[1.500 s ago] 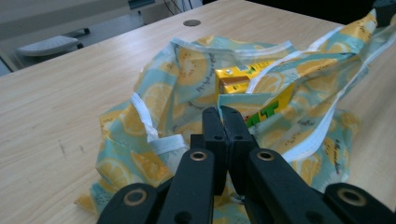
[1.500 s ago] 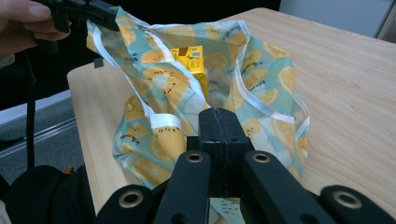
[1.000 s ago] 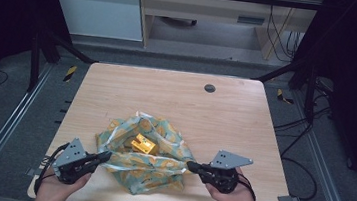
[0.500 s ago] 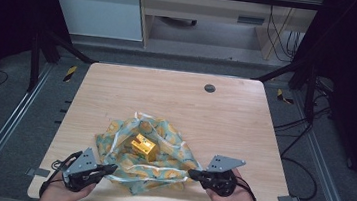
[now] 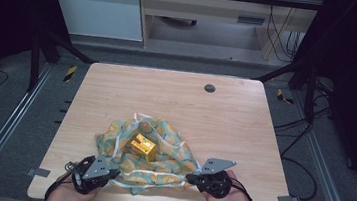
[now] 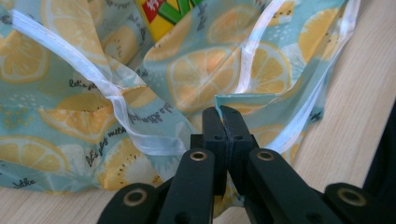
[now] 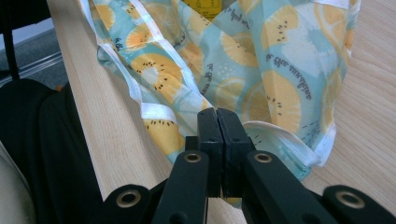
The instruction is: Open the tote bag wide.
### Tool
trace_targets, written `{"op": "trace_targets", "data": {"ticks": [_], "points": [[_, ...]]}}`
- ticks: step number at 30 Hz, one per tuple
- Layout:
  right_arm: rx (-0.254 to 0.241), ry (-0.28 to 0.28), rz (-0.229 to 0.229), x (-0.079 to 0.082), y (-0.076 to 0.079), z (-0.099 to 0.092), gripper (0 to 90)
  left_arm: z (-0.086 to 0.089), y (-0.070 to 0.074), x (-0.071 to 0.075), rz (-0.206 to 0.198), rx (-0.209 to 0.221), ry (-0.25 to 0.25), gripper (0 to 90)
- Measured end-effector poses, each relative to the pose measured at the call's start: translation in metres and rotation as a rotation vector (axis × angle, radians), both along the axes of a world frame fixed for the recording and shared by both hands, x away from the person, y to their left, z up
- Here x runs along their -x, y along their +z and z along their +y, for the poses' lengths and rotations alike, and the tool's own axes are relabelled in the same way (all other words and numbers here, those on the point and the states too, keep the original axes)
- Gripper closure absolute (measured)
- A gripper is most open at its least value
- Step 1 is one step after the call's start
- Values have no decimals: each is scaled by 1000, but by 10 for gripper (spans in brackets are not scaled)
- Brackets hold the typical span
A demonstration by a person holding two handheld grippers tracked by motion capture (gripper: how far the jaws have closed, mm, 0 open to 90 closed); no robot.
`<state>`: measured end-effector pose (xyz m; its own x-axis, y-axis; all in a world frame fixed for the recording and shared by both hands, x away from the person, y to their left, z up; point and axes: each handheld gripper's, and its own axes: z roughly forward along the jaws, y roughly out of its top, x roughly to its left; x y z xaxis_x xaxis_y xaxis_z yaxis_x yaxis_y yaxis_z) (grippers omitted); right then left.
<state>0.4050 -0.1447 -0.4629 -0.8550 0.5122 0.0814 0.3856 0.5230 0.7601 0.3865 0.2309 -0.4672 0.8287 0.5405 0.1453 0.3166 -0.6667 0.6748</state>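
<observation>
I have both grippers clamped on the near edge of the teal lemon-print cloth with white trim (image 5: 160, 161). The left gripper (image 5: 114, 174) pinches a folded hem at the cloth's near-left corner; in the left gripper view its jaws are pressed together on that hem (image 6: 247, 100). The right gripper (image 5: 190, 178) bites the near-right corner, and in the right gripper view its jaws are likewise closed with the white-trimmed edge (image 7: 266, 133) caught between them.

The cloth lies crumpled on the front half of the light wooden table (image 5: 245, 117), with the small shiny yellow box (image 5: 143, 147) sitting on it near the middle, uncovered.

Change over the last second: both my hands have come down and back toward the table's near edge, dragging the gripped corners with them. The cloth's front edge now stretches in a low line between the grippers, flatter than a second ago, when it was bunched higher. The box has stayed about where it was.

My read: I'm spreading the front of the cloth flat under the box, probably ahead of wrapping. The front corners look nearly laid out; the far side is still rumpled. The next move likely calls for releasing both corners without pulling the box off centre.
</observation>
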Motion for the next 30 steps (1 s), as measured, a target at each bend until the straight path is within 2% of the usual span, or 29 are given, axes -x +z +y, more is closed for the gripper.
{"op": "trace_targets", "data": {"ticks": [5, 13, 16, 19, 21, 22, 23, 26, 29, 30], "points": [[21, 5, 1, 0, -3, 4, 897, -2, -5, -3, 0, -69, -4, 900], [71, 11, 3, -1, -10, 10, 900, -3, -9, -7, 9, -98, 4, 900], [82, 22, 1, -1, -12, 12, 882, -3, -8, -6, 0, -85, 2, 899], [76, 18, -29, 2, -5, 12, 739, -2, -6, -5, -9, -71, 1, 898], [71, 23, -73, 4, 4, 12, 623, -2, -6, -5, -11, -69, -1, 899], [71, 23, -73, 4, 4, 12, 623, -2, -6, -5, -11, -69, -1, 899], [52, 19, -99, 6, 15, 12, 563, -3, -6, -4, -12, -72, -3, 898], [38, 15, -122, 3, 27, 11, 496, -3, -6, -4, -13, -75, -6, 898], [46, 4, -141, -5, 36, 12, 415, -2, -5, -4, -17, -74, -8, 897], [53, 7, -156, -8, 39, 13, 393, -3, -5, -3, -18, -62, -9, 896]]}}
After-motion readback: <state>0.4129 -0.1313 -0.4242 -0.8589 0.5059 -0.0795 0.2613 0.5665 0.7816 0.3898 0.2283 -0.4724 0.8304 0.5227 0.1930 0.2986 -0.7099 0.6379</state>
